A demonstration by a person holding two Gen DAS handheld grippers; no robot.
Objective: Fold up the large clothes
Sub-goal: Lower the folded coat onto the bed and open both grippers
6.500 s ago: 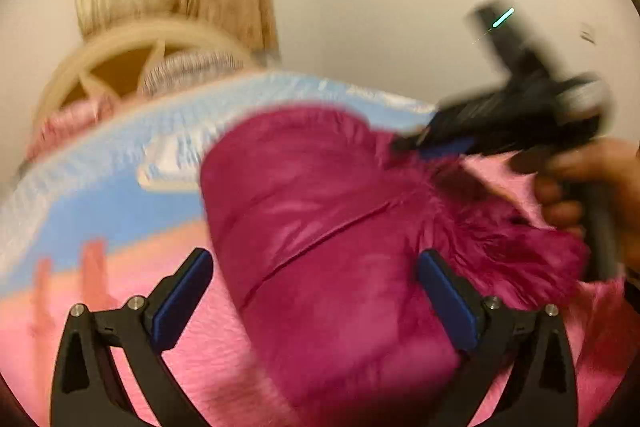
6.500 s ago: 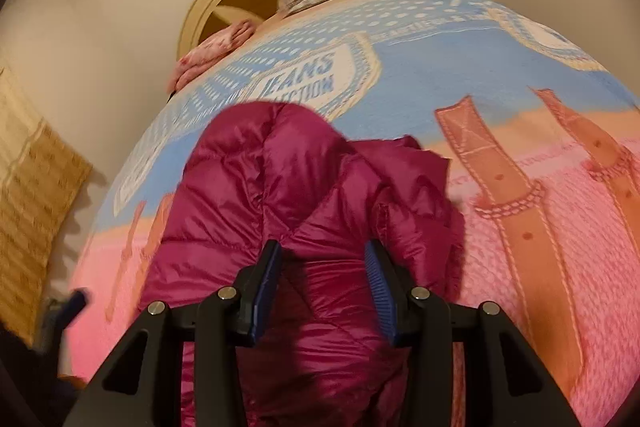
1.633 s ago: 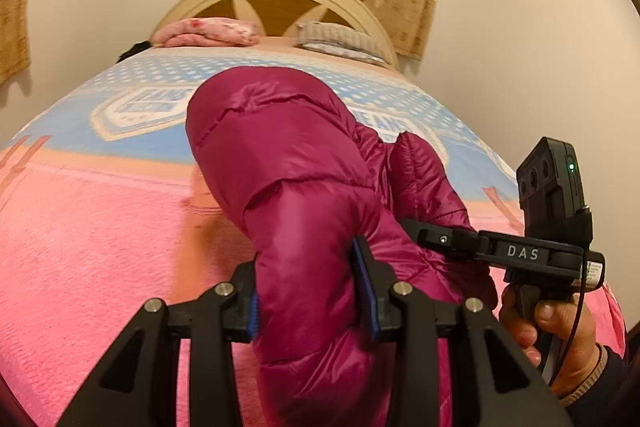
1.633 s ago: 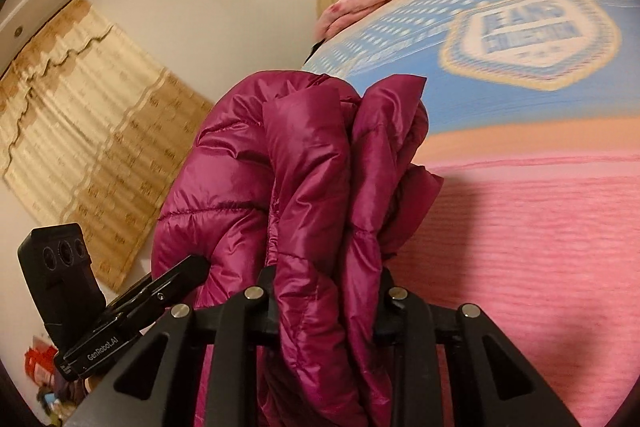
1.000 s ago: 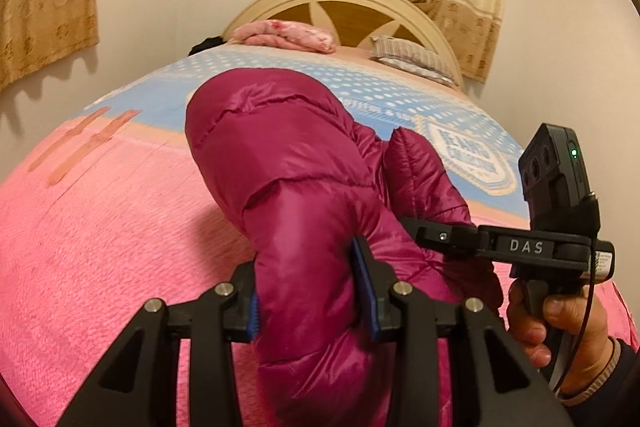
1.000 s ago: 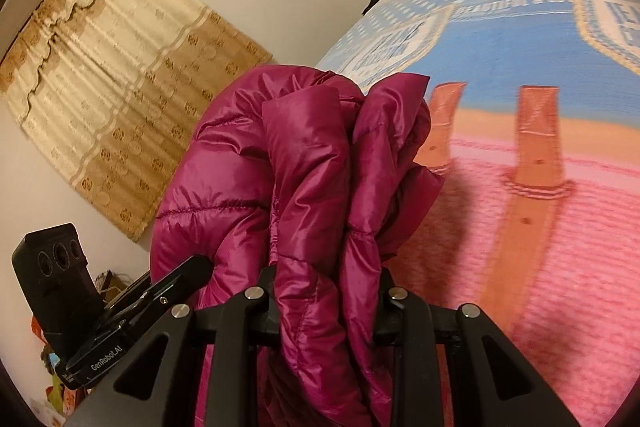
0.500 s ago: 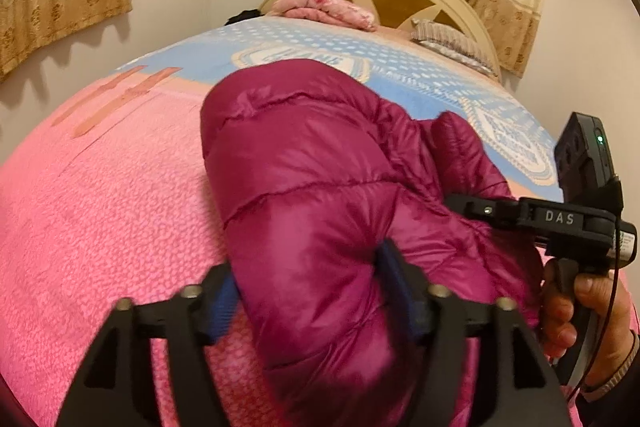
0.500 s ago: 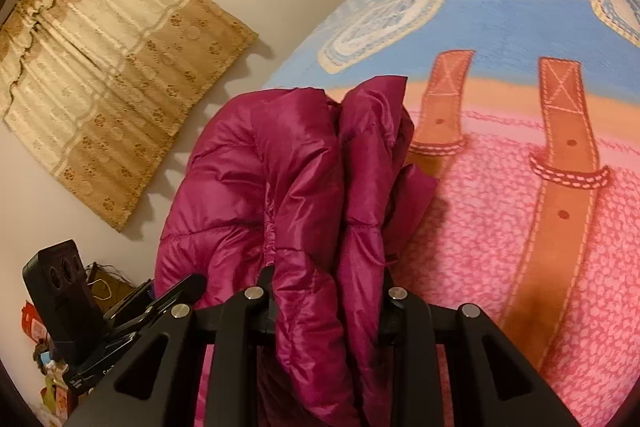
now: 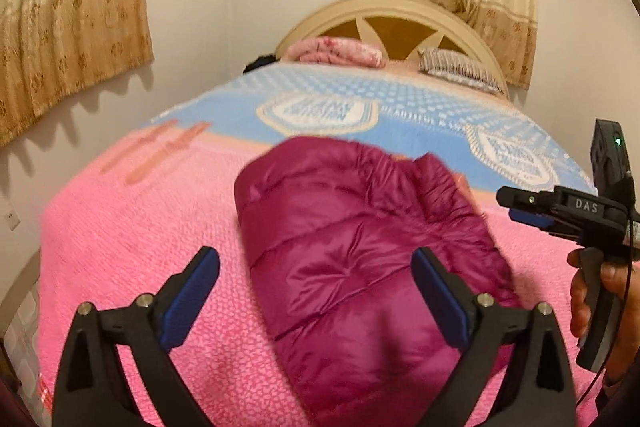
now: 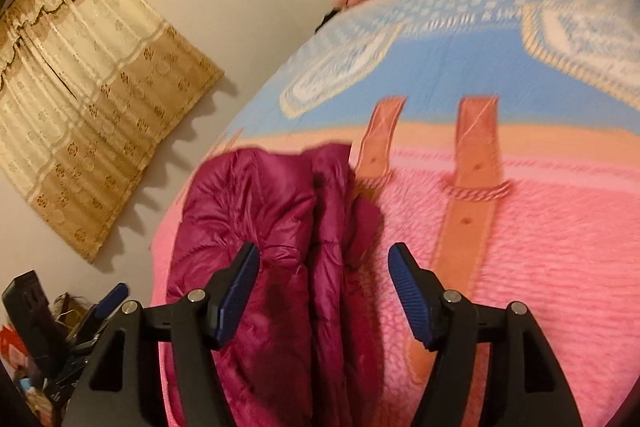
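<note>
A folded magenta puffer jacket (image 9: 360, 247) lies on the pink part of the bedspread (image 9: 140, 247). My left gripper (image 9: 316, 283) hovers over its near end with the jaws opening wide. The jacket shows between the blue pads and neither pad touches it. In the right wrist view the jacket (image 10: 272, 227) lies left of centre. My right gripper (image 10: 322, 267) is above its right edge, jaws opening, with a fold between the pads but not pressed. A hand (image 9: 592, 291) holds the right gripper (image 9: 510, 205), beside the jacket's right side.
The bed runs back to a cream headboard (image 9: 384, 15) with a pink pillow (image 9: 336, 53) and a striped pillow (image 9: 460, 69). Curtains (image 9: 68, 27) hang on the left wall. Clutter (image 10: 24, 359) sits off the bed's left edge. Brown strap prints (image 10: 472, 187) mark the cover.
Both grippers let go of the jacket and their jaws spread apart. The jacket dropped from being held up to lying flat on the bed, and both grippers drew back from it.
</note>
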